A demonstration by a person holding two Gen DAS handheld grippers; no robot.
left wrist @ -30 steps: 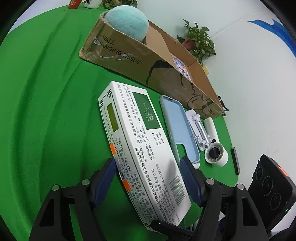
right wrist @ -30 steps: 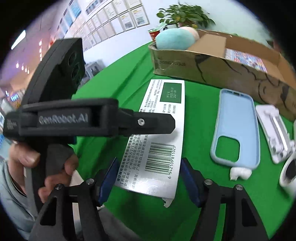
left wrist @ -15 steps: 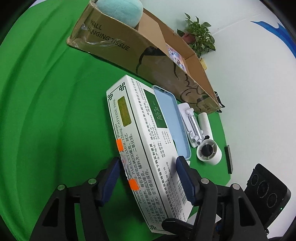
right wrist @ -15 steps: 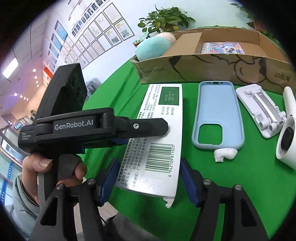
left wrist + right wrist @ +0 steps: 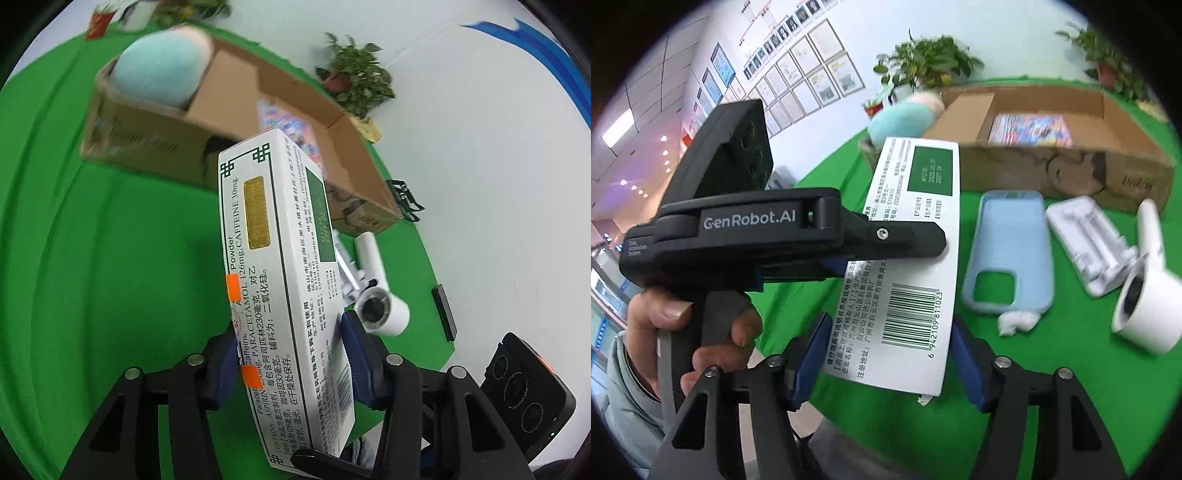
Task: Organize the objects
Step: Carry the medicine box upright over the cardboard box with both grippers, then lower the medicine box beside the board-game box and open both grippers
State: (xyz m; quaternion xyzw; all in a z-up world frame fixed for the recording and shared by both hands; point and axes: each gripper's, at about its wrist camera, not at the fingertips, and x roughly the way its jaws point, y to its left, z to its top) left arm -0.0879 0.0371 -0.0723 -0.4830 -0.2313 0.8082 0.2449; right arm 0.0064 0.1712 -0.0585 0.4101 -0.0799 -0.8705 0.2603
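Observation:
A long white medicine box [image 5: 280,258] is lifted clear of the green tablecloth [image 5: 110,258] and tilted. My left gripper [image 5: 291,350] is closing, and its blue pads press on both sides of the box's near half. From the right wrist, the medicine box [image 5: 916,229] has the left gripper's upper finger [image 5: 908,240] lying across its printed face. My right gripper [image 5: 886,358] stands open. Its fingers flank the barcode end of the box, with a slim gap on each side.
An open cardboard box [image 5: 1052,170] at the back holds a teal plush [image 5: 901,118] and a colourful booklet [image 5: 1030,129]. In front of it lie a light blue phone case [image 5: 1008,251], a white stand [image 5: 1089,243], a white handheld fan [image 5: 1145,310] and a small white wad [image 5: 1015,321].
The left gripper's jaws have narrowed onto the medicine box and raised it off the cloth, tilting it. The right gripper has stayed around the box's near end.

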